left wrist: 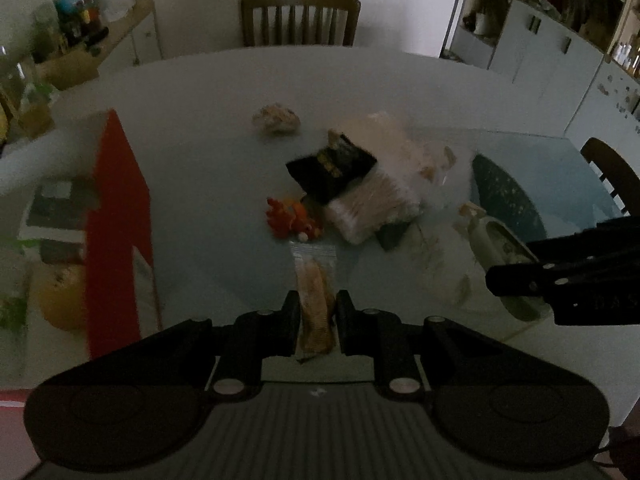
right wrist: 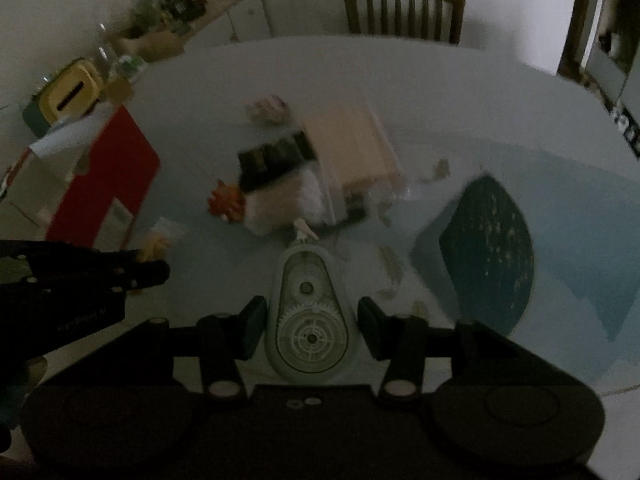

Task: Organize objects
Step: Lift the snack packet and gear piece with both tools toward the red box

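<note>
My left gripper (left wrist: 318,304) is shut on a small clear packet (left wrist: 315,280) with tan contents, held a little above the pale table (left wrist: 208,92). In the right wrist view the left gripper (right wrist: 154,270) shows at the left edge with the packet (right wrist: 160,238) sticking out of it. My right gripper (right wrist: 310,308) is shut on a pale green, teardrop-shaped tape dispenser (right wrist: 308,320) with white gears inside. In the left wrist view the right gripper (left wrist: 516,280) reaches in from the right with the dispenser (left wrist: 496,240).
A pile lies mid-table: a black packet (left wrist: 332,168), an orange toy (left wrist: 290,216), a clear bag of sticks (left wrist: 372,208), a beige box (left wrist: 384,128), a shell-like lump (left wrist: 276,118). A red box (left wrist: 120,220) stands left, a dark teal mat (left wrist: 508,196) right, a chair (left wrist: 300,16) beyond.
</note>
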`<state>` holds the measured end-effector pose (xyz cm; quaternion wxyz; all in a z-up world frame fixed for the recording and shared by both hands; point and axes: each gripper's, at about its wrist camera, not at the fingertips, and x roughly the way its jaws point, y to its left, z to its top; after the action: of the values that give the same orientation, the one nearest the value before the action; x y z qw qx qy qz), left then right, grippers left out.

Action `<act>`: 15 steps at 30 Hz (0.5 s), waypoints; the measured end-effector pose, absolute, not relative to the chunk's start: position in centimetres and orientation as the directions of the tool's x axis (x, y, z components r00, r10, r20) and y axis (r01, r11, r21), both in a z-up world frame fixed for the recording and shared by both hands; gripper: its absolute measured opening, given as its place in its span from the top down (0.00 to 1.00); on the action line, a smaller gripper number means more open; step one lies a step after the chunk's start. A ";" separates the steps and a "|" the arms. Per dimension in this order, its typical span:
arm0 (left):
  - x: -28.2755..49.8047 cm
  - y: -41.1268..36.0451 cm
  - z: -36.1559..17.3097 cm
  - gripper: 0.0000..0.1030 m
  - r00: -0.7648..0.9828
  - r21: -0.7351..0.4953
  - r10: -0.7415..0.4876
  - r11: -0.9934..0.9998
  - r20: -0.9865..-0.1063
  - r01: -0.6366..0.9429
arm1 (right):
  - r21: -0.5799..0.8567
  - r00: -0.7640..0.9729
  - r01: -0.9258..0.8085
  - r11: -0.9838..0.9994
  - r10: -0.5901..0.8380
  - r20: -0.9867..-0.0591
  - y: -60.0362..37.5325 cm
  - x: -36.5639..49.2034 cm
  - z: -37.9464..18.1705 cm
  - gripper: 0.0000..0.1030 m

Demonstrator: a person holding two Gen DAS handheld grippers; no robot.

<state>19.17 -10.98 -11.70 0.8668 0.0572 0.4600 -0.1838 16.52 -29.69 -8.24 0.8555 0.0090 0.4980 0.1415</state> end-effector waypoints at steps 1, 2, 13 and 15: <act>19.0 -10.8 -11.2 0.83 0.517 -0.067 -0.267 0.926 -0.813 0.372 | 0.153 0.478 -0.241 0.958 0.254 -0.841 -29.4 16.4 -7.7 0.52; 19.0 -10.6 -10.7 0.83 0.526 -0.066 -0.268 0.926 -0.807 0.371 | 0.157 0.485 -0.247 0.956 0.262 -0.835 -29.3 16.3 -7.3 0.52; 18.8 -6.5 -6.5 0.83 0.602 -0.082 -0.278 0.940 -0.748 0.332 | 0.177 0.510 -0.313 0.933 0.323 -0.797 -24.6 16.3 -3.9 0.52; 18.8 -5.4 -6.1 0.83 0.611 -0.088 -0.273 0.945 -0.743 0.315 | 0.178 0.512 -0.326 0.928 0.331 -0.793 -23.5 16.2 -3.4 0.52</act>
<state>18.81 -5.42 -6.13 0.8970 0.0258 0.4097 -0.1639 16.23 -23.51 -3.40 0.8694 0.0029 0.4565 0.1891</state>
